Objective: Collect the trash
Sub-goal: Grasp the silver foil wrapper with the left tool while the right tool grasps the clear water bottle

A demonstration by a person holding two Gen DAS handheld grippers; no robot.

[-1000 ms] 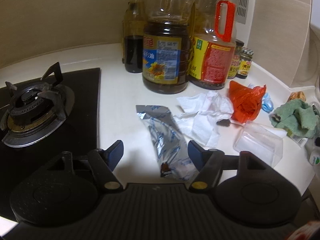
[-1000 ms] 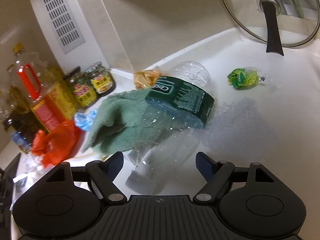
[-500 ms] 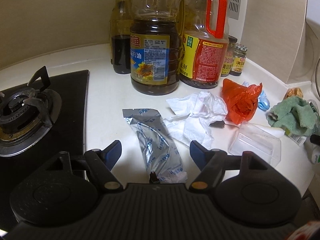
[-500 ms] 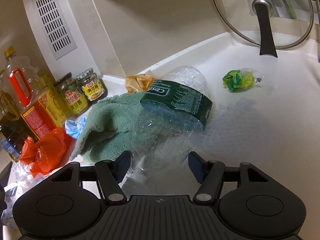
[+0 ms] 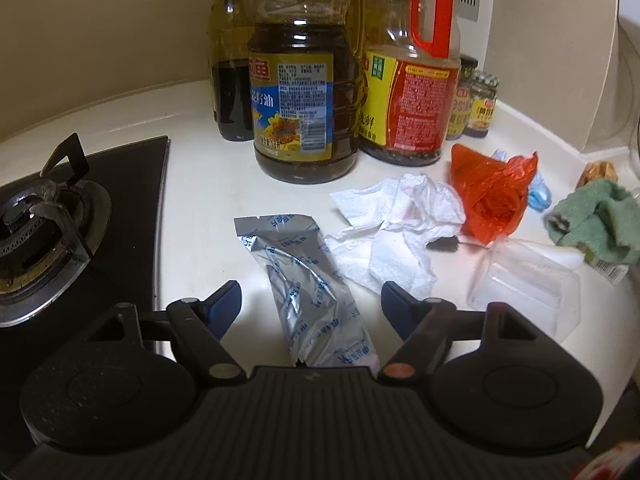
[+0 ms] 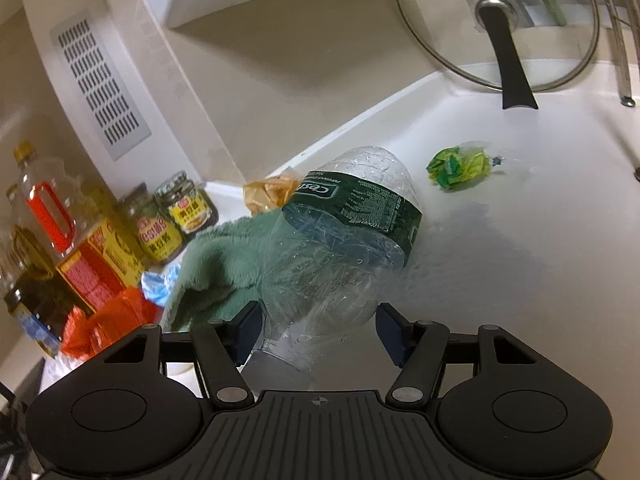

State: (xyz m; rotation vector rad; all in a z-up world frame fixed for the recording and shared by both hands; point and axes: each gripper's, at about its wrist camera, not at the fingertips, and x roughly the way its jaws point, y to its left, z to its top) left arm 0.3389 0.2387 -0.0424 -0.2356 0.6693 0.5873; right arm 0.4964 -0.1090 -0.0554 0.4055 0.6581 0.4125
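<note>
A crumpled silver foil wrapper [image 5: 308, 280] lies on the white counter [image 5: 200, 200], its near end between the fingers of my left gripper [image 5: 311, 292]. That gripper is open and its pads stand clear of the foil. To the right lie white tissue [image 5: 400, 224], an orange plastic bag [image 5: 492, 196] and a clear plastic box [image 5: 524, 288]. In the right wrist view a clear plastic bottle [image 6: 352, 232] with a dark green label lies neck towards me, partly on a green cloth [image 6: 224, 256]. My right gripper [image 6: 319, 314] is shut on the bottle's shoulder, both pads against it.
A gas burner [image 5: 36, 224] sits at the left. Oil bottles [image 5: 300, 92] and small jars [image 5: 476, 100] line the back wall. A green-yellow wrapper ball [image 6: 460, 164], an amber wrapper [image 6: 268, 192] and a glass lid [image 6: 500, 32] lie beyond the bottle.
My left gripper has crept forward, so the foil wrapper now reaches deeper between its fingers. My right gripper's jaws have narrowed onto the bottle, and its view has tilted slightly.
</note>
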